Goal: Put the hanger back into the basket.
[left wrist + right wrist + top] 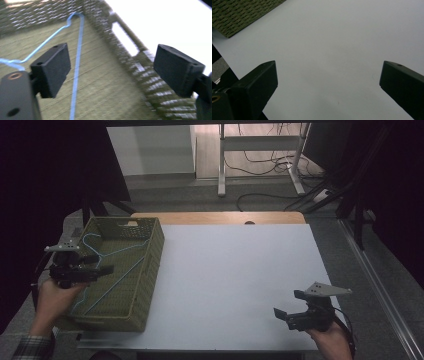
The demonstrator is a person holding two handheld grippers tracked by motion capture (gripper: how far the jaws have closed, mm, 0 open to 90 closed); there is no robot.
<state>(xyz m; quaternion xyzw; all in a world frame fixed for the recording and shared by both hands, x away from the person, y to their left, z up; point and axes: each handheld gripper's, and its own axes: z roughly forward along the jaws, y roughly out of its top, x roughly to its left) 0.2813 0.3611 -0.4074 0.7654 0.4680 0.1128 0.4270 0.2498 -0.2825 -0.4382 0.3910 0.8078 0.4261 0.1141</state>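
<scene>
I'm holding my left gripper [102,264] wide open, empty, over the olive woven plastic basket [150,270]; thin blue wire hanger [77,57] lying flat below it. Right gripper [289,306] open too, nothing in it. Risk: jaws snagging hanger's hook w/ sloppy exit.

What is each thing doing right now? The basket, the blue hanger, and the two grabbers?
Basket: upright at the left side of the table, open on top, holding the hanger.
Blue hanger: lying flat on the basket's floor, not gripped.
Left gripper: over the basket, jaws open, nothing between them.
Right gripper: over the white table, jaws open, holding nothing.
</scene>
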